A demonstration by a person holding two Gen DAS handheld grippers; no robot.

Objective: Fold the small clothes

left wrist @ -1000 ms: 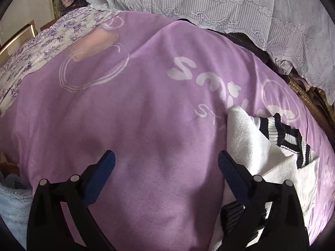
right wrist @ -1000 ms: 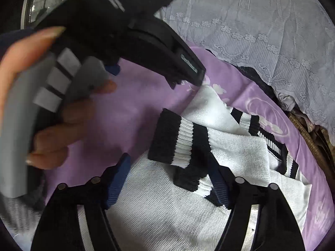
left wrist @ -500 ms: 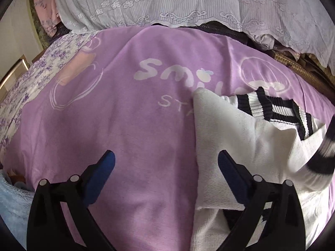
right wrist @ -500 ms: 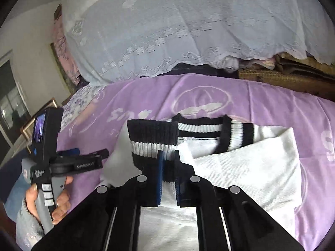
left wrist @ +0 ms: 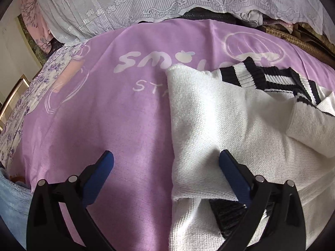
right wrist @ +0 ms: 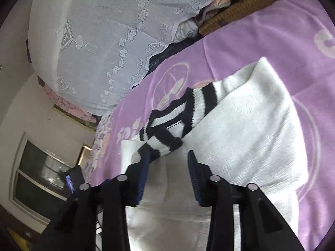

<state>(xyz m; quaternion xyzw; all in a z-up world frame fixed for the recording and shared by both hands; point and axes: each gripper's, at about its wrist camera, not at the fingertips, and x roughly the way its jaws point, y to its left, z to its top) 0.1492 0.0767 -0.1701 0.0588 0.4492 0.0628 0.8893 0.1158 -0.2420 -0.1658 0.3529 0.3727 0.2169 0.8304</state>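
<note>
Left wrist view has the white knit sweater (left wrist: 219, 129) filling the right half of the frame, lying on the purple blanket (left wrist: 104, 115) with its striped black-and-white collar (left wrist: 270, 79) toward the upper right. The left gripper (left wrist: 165, 163) hangs low over the sweater's folded left edge with its jaws wide apart, one blue pad above bare blanket and the other above the knit, gripping nothing. A sleeve (left wrist: 309, 129) comes in from the right edge and lies across the body.

From the right wrist view, the sweater (right wrist: 240, 138) sits centre and right, and the right gripper (right wrist: 167, 163) has its jaws parted with a gap between them; the striped cuff (right wrist: 161, 144) lies at the tip of its left finger, touching or just beside it, and looks let go rather than pinched.

I'd judge the sleeves are being laid in across the body, with the lengthwise fold to come. To do this well, the cuff wants to rest flat inside the body's outline, not bunched on the collar. The left gripper would do best to close on the doubled edge near the hem, taking both layers, since this loose knit will slide and sag if only the top layer is caught. The soft blanket beneath may ruck up if a pad drags.
</note>
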